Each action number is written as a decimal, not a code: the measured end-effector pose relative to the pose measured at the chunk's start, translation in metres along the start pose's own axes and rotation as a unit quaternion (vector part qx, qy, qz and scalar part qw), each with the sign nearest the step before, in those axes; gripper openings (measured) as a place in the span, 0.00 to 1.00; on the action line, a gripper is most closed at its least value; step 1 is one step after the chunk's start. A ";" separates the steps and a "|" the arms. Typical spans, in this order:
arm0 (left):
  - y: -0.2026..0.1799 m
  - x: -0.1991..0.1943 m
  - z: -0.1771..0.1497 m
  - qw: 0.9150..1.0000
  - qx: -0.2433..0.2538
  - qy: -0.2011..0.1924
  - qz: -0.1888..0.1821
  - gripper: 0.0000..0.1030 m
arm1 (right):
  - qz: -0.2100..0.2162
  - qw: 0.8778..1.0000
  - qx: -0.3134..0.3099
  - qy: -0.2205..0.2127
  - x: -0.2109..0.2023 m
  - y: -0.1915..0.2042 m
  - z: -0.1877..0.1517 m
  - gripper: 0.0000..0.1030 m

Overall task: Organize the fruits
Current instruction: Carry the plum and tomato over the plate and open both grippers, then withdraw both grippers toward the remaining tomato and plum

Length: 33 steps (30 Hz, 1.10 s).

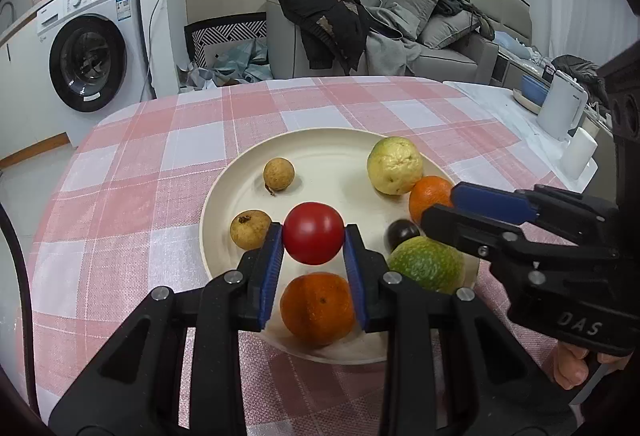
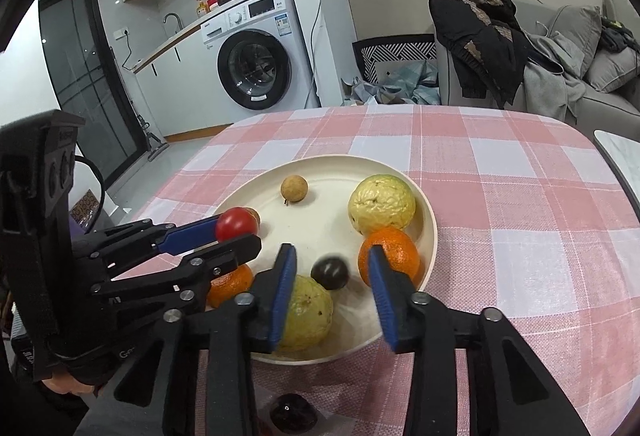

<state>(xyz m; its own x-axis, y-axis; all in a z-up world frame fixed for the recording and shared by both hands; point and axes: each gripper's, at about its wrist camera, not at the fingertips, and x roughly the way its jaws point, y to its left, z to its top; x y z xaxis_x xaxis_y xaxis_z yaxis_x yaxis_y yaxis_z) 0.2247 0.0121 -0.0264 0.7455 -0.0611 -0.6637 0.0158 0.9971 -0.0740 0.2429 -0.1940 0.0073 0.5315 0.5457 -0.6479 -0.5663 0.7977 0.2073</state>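
In the left wrist view, the left tongs were clamped on a red tomato at the centre of the frame, held above the cream plate. Just below it in the frame lay an orange, and a brown longan sat at the left finger's tip. At right of the frame, the right tongs stood wide over the plate, gripping nothing, with a dark plum between the blue pads and a second orange behind the right pad. A pale guava rested near the plate's far rim on the checked desk.
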 end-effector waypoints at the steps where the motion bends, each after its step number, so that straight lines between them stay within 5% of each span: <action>1: 0.001 0.000 0.000 1.000 -0.001 0.000 -0.001 0.26 | -0.001 1.000 -0.002 -0.003 -0.002 0.001 0.000 0.40; 7: 0.003 -0.010 0.000 1.000 -0.001 -0.016 0.002 0.30 | -0.013 1.000 -0.011 -0.005 -0.015 0.002 -0.005 0.58; 10: 0.002 -0.018 -0.004 1.000 0.002 -0.015 0.007 0.43 | -0.012 1.000 0.000 -0.011 -0.027 0.000 -0.008 0.70; 14: 0.000 -0.040 -0.010 0.999 0.006 -0.033 0.014 0.85 | -0.014 1.000 0.004 -0.027 -0.043 -0.003 -0.015 0.91; 18: 0.002 -0.062 -0.017 0.999 0.002 -0.036 0.010 0.99 | -0.026 0.999 0.002 -0.024 -0.055 -0.005 -0.019 1.00; 33: -0.002 -0.112 -0.055 1.000 -0.010 -0.019 0.007 0.99 | -0.049 0.998 -0.033 0.006 -0.078 0.002 -0.038 1.00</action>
<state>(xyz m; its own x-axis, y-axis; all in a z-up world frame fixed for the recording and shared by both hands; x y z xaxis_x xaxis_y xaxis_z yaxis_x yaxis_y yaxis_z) 0.1045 0.0144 0.0075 0.7704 -0.0446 -0.6360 -0.0078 0.9968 -0.0794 0.1761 -0.2445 0.0308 0.5782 0.4630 -0.6718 -0.5531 0.8277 0.0943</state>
